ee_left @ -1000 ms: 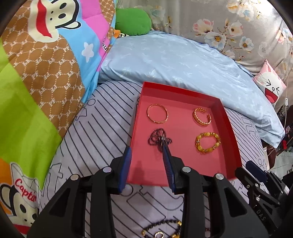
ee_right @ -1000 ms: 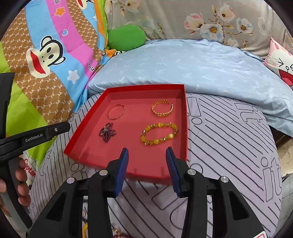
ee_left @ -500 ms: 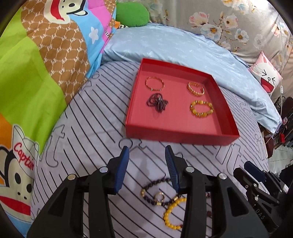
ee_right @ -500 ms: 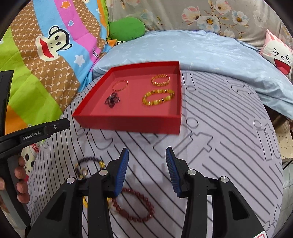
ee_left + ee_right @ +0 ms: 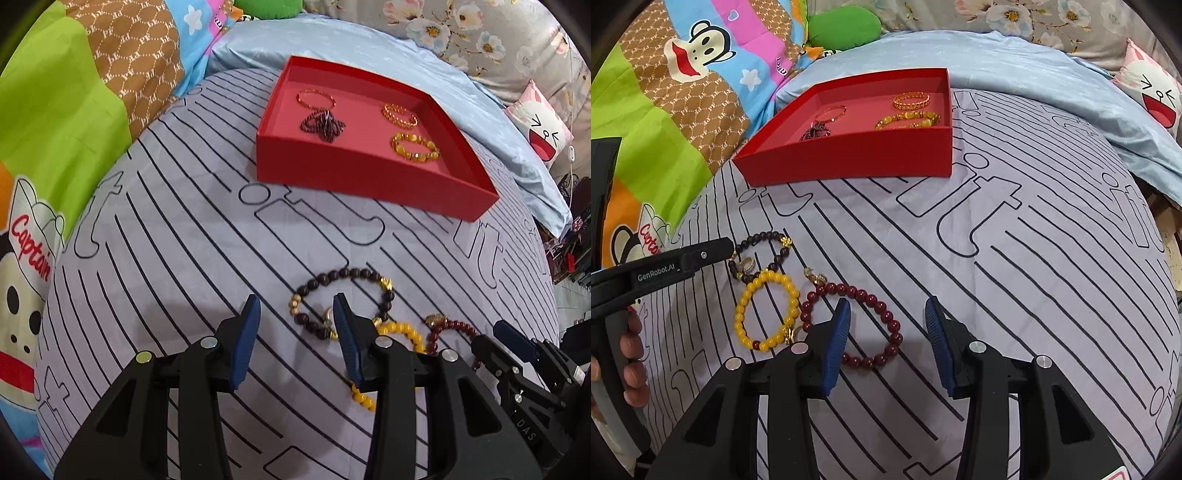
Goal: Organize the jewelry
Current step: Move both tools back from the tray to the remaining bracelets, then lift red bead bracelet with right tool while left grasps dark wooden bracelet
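Observation:
A red tray [image 5: 362, 177] [image 5: 849, 158] on the striped sheet holds several pieces: a thin gold bangle [image 5: 316, 98], a dark bead cluster [image 5: 323, 123], a gold chain bracelet [image 5: 400, 114] and an amber bead bracelet [image 5: 415, 147]. Three bracelets lie loose in front of it: dark brown beads [image 5: 343, 295] [image 5: 761, 254], yellow beads [image 5: 766, 312] [image 5: 400, 332] and dark red beads [image 5: 857, 321]. My left gripper [image 5: 297, 321] is open and empty beside the brown bracelet. My right gripper [image 5: 886, 325] is open and empty over the red bracelet.
A blue pillow [image 5: 369, 48] lies behind the tray. A cartoon monkey quilt [image 5: 74, 110] rises on the left. A white face cushion [image 5: 539, 129] sits at the right. The other gripper's body shows in the right wrist view [image 5: 661, 269].
Both grippers have pulled back from the tray towards the near side of the bed. The loose bracelets have come into full view. Both stay open and empty.

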### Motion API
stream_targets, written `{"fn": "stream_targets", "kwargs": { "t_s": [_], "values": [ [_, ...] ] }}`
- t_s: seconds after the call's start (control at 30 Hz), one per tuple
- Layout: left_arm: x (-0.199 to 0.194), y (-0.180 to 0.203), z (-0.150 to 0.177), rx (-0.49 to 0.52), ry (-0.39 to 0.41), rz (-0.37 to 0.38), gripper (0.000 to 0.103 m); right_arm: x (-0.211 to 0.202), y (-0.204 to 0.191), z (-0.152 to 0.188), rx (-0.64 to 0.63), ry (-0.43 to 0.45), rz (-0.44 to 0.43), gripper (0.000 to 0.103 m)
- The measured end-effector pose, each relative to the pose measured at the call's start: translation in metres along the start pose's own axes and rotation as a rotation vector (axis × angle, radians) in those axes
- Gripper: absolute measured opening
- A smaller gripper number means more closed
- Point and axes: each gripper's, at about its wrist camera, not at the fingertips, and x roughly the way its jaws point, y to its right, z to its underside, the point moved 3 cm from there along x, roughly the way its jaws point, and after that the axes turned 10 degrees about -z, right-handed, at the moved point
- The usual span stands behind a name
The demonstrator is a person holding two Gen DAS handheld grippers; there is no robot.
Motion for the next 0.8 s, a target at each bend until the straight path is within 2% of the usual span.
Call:
{"fn": "stream_targets", "kwargs": {
  "t_s": [0.27,0.33,0.4,0.47,0.67,0.8],
  "values": [
    [0.008,0.000,0.008,-0.014,-0.024,-0.008,0.039,0.008,-0.002,0.003,-0.009,-0.012,0.012,0.039],
    [0.008,0.001,0.008,-0.013,-0.023,-0.010,0.039,0.010,-0.004,0.003,-0.025,-0.012,0.026,0.035],
    [0.009,0.001,0.007,-0.012,-0.023,-0.011,0.039,0.011,-0.005,0.003,-0.043,-0.012,0.053,0.025],
    [0.009,0.000,0.007,-0.014,-0.023,-0.012,0.039,0.011,-0.005,0.003,-0.057,-0.010,0.071,0.020],
    [0.011,0.002,0.005,-0.007,-0.019,-0.017,0.040,0.010,-0.002,0.004,-0.063,-0.012,0.074,0.009],
    [0.014,0.004,0.000,0.002,-0.014,-0.019,0.040,0.009,-0.002,0.004,-0.055,-0.023,0.068,0.008]
  ]
}}
